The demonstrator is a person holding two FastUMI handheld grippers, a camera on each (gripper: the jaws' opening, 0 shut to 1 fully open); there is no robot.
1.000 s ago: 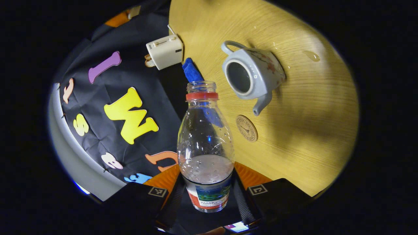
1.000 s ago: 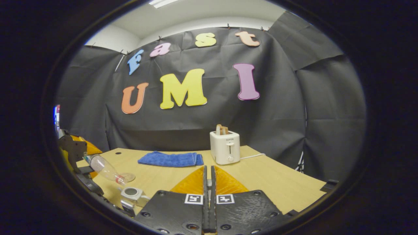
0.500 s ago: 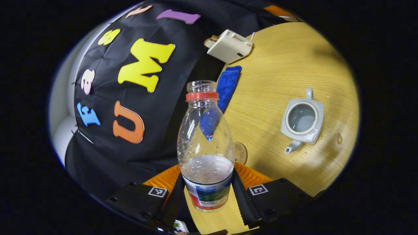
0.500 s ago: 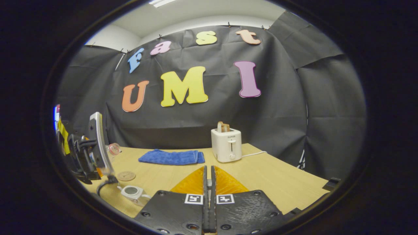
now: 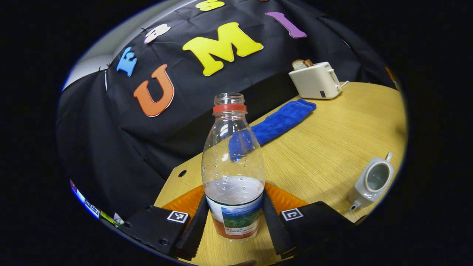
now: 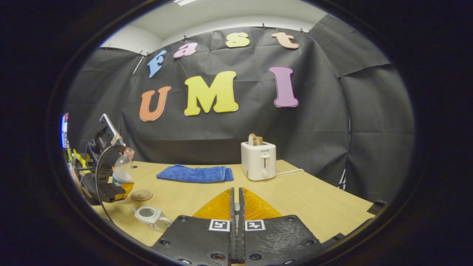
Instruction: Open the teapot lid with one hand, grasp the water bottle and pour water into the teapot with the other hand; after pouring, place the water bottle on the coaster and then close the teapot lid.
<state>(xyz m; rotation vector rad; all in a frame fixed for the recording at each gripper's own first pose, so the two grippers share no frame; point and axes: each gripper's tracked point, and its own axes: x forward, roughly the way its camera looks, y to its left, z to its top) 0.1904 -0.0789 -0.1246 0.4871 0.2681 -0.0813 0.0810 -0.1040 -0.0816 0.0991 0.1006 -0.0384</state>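
the water bottle [image 5: 232, 162] is clear, with no cap on and a red ring under its mouth. it has a little water at the bottom, up to about the top of its label. the left gripper [image 5: 233, 218] has its jaws closed on the low part of the bottle, one on each side, and the bottle stands nearly straight up above the table [image 5: 325, 140]. in the right gripper view the same bottle [image 6: 122, 170] shows far off at the left, held over the table near the coaster [image 6: 141, 194], a small round brown disc. i cannot tell if the bottle touches the table or the coaster.

the teapot [image 5: 370, 182] is pale grey and its lid is off. you can look down into its round mouth, but it is too dark and small to see water inside. in the left gripper view it sits at the right edge, partly cut off.

the right gripper [image 6: 236, 221] has its jaws pressed together. whether something thin is held between them is hard to make out.

a blue cloth [image 6: 194, 173] lies at the back of the table beside a white toaster [image 6: 258, 165] with bread sticking out.
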